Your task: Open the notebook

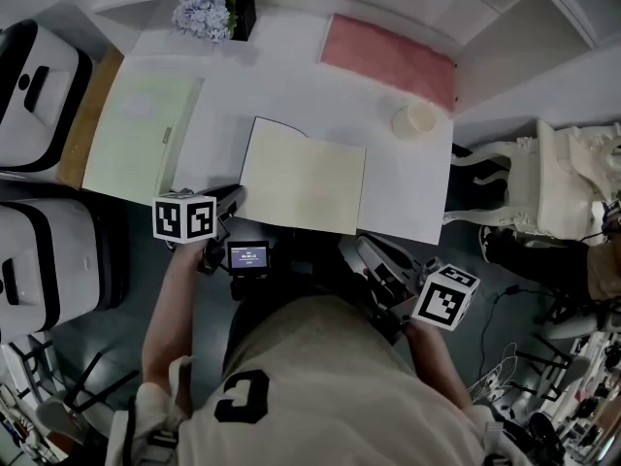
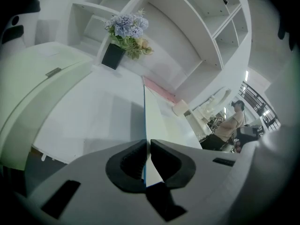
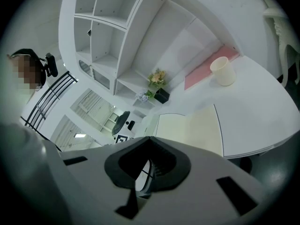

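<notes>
1. Our left gripper (image 1: 234, 198) (image 2: 146, 142) sits at the lower left of the head view. Its jaws are pressed onto a thin cream sheet with a blue edge at the notebook's left side, near its lower left corner.
2. The notebook (image 1: 303, 178) (image 2: 159, 121) (image 3: 192, 128) lies cream face up in the middle of the white table (image 1: 408, 187), close to the near edge. In the left gripper view we see the pinched sheet edge-on, running straight up the frame from the jaws.
3. Our right gripper (image 1: 353, 249) (image 3: 149, 138) is at the lower right of the head view, just off the table's near edge and apart from the notebook. Its jaw tips meet with nothing between them.
4. A pale green pad (image 1: 141, 134) lies at the table's left.
5. A pink mat (image 1: 388, 58) lies at the upper right, with a cream cup (image 1: 414, 119) (image 3: 223, 71) just below it.
6. Lilac flowers in a black pot (image 1: 206, 13) (image 2: 124, 29) stand at the top left.
</notes>
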Demonstrator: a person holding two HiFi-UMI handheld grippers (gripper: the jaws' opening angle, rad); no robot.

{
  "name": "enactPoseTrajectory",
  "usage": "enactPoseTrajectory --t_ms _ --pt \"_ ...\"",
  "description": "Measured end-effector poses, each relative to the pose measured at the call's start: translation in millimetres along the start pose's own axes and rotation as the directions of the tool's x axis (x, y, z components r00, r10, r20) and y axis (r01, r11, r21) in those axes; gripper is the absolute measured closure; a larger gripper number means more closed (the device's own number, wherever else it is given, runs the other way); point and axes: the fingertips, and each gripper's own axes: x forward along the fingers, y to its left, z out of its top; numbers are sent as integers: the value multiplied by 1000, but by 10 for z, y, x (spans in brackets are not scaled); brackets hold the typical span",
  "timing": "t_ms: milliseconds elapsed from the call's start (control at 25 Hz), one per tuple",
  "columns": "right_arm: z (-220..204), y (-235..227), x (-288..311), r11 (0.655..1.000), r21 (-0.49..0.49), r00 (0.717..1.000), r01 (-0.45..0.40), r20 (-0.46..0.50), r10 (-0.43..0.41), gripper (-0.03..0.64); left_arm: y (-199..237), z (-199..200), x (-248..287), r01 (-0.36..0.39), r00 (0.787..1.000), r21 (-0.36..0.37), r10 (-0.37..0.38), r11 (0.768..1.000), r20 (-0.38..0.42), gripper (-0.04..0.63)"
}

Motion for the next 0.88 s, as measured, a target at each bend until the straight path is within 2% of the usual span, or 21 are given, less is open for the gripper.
enactPoseTrajectory --t_ms 200,400,880 --pt "-25 3 -8 1000 -2 1000 15 -3 -15 604 18 -18 31 8 1000 -21 -8 1000 8 557" --pt "-43 19 1 1000 -9 1000 22 -15 -22 604 118 -76 67 -18 1000 -43 18 999 2 557" --pt "-27 -27 -44 1000 10 1000 20 2 -20 604 279 -171 176 -88 996 -47 87 995 -22 557"
